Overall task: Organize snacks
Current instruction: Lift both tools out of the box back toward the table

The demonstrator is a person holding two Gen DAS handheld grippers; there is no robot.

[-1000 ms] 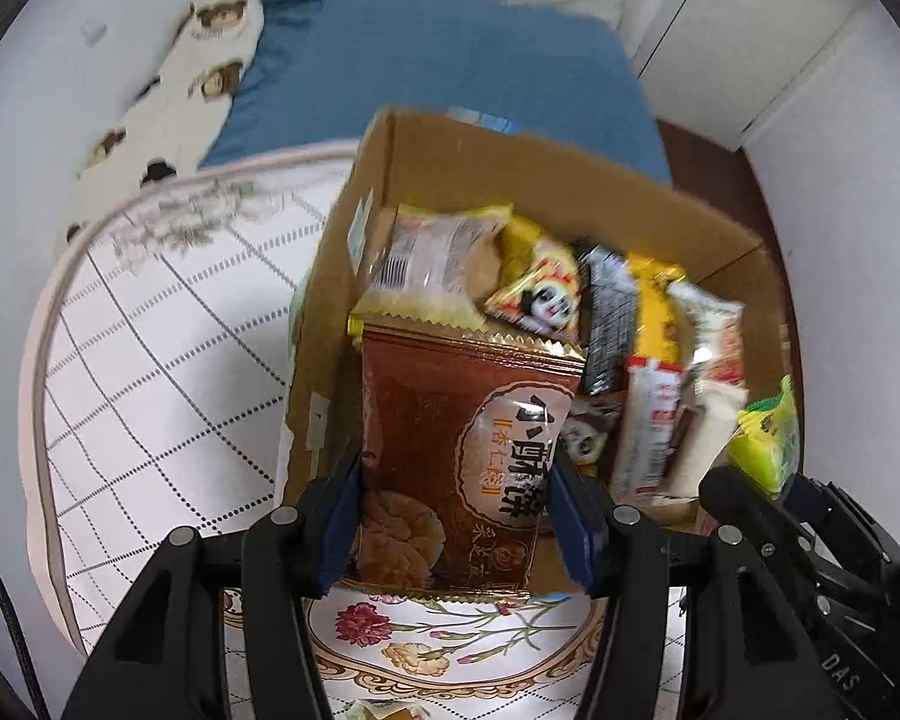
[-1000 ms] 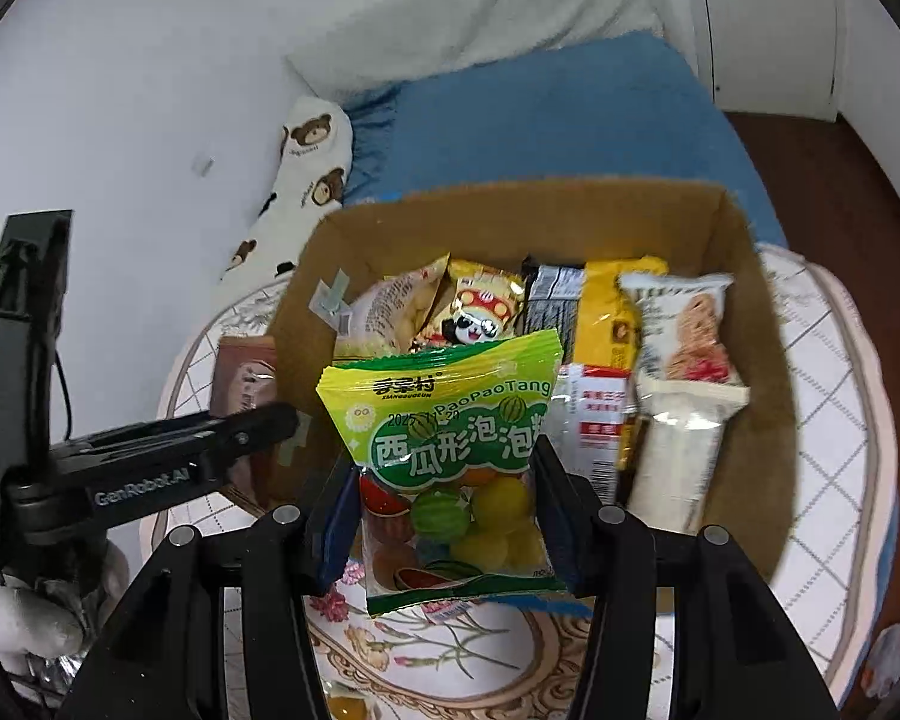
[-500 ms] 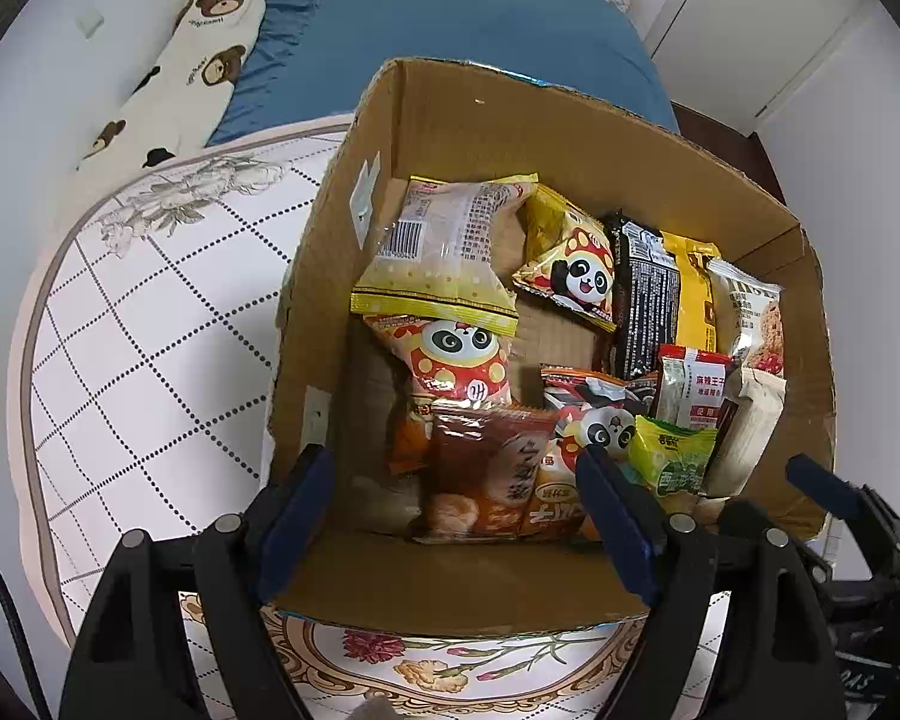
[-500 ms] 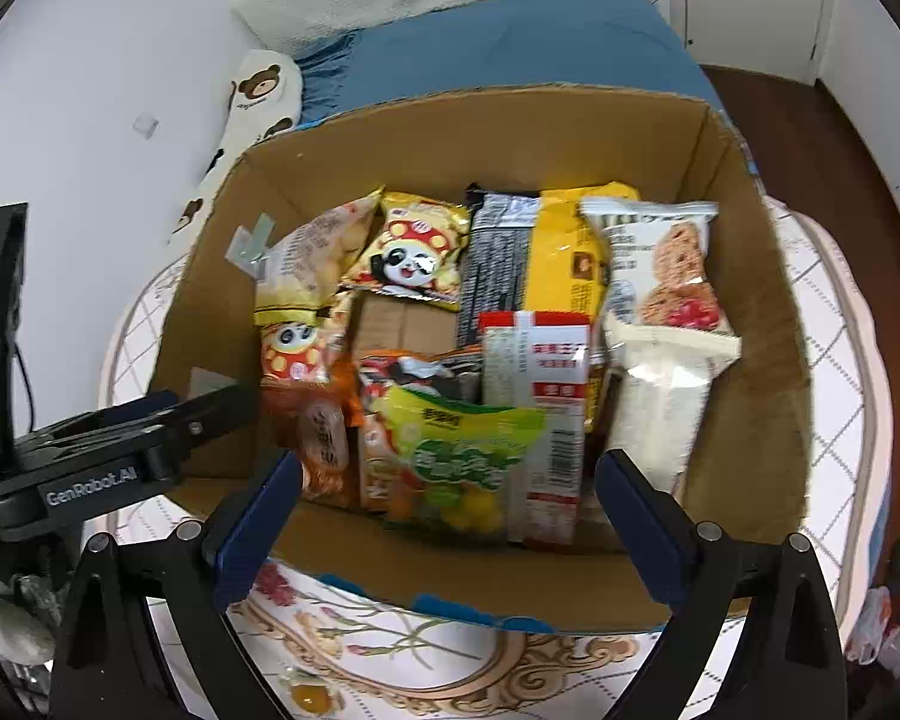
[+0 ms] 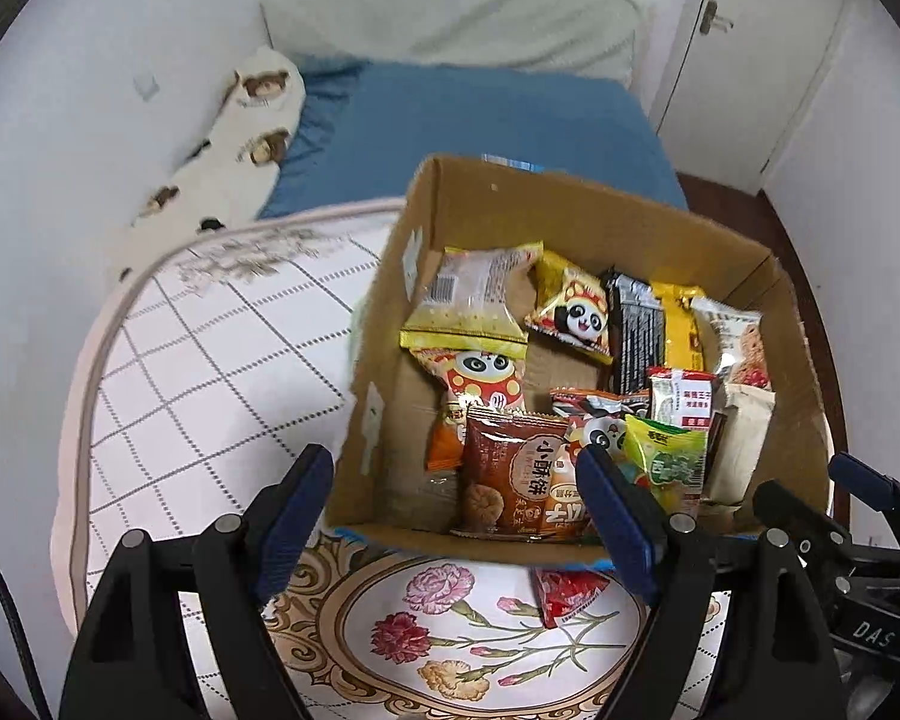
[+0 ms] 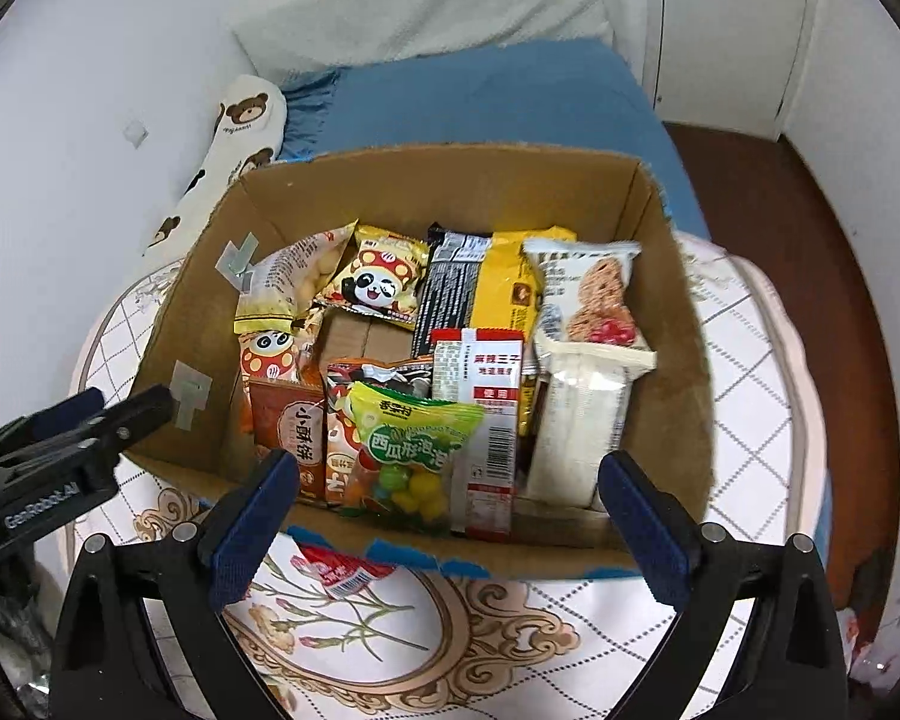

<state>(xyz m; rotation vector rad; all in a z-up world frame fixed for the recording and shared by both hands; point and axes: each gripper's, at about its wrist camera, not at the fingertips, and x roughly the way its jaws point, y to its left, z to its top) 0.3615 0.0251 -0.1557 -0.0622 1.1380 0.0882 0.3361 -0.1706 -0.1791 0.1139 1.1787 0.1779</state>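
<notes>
Just outside the cardboard box (image 6: 390, 546) front wall, on the bench, we see a red snack packet (image 6: 336, 576), nearer the wide-open, empty right tool (image 6: 450, 531); the left tool (image 5: 459, 516) is likewise spread and empty.

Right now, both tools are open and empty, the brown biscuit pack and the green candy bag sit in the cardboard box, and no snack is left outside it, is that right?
Not quite: one snack is left outside. A red packet lies on the floral tablecloth against the cardboard box, as the right wrist view shows. The rest holds: left tool and right tool are open and empty, with the brown biscuit pack and green candy bag inside.
</notes>
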